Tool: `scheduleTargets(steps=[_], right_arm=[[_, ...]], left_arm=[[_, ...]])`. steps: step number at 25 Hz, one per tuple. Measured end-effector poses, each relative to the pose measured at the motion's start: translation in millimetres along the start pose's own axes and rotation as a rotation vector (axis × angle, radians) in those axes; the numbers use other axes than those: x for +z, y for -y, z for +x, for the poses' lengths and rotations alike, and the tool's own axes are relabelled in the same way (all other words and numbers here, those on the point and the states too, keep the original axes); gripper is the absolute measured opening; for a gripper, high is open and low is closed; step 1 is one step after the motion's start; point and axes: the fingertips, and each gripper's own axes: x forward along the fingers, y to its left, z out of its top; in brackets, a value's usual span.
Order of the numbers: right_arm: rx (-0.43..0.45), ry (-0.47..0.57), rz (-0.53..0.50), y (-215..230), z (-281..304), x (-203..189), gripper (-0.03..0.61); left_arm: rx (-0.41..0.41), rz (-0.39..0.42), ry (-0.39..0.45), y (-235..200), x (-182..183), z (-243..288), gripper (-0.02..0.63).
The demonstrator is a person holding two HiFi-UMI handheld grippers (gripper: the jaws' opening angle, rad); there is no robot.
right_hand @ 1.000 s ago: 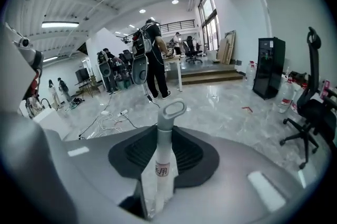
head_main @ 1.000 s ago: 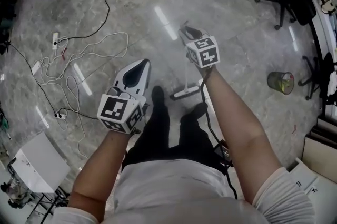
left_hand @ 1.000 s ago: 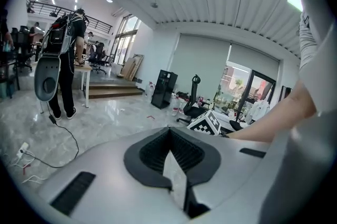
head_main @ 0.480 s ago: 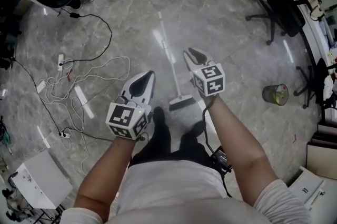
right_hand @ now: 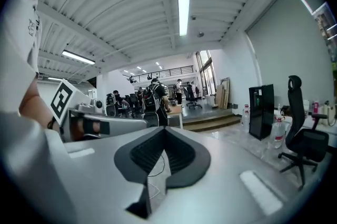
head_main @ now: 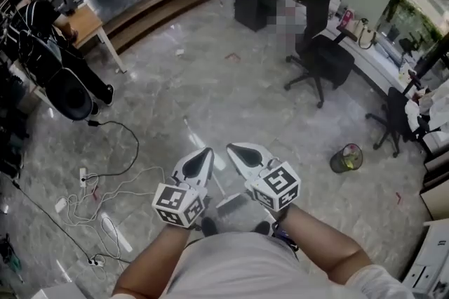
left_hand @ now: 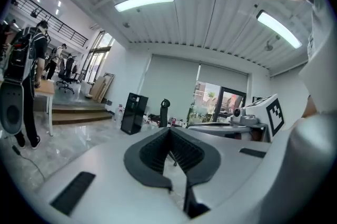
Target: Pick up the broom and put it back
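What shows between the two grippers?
Head view: the broom, down on the floor, between the left gripper and the right gripper, whose jaws have just closed empty.

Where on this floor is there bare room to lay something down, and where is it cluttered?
Mostly bare: the marble floor between the steps and the office chair, and the strip from that chair to the bin. Crowded: the cables at left.
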Motion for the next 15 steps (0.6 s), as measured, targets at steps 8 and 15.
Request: scheduleTargets(steps=[8, 15], right_arm=[[-0.034, 0.073, -0.050, 7.2, -65.2, 47.1, 0.002], [-0.060, 0.098, -0.061, 15.7, -83.9, 53.3, 0.002]], left_arm=[[-0.037, 0.064, 0.052, 69.0, 40.2, 25.3, 0.005], [-0.044, 0.086, 0.063, 84.5, 44.4, 32.7, 0.005]])
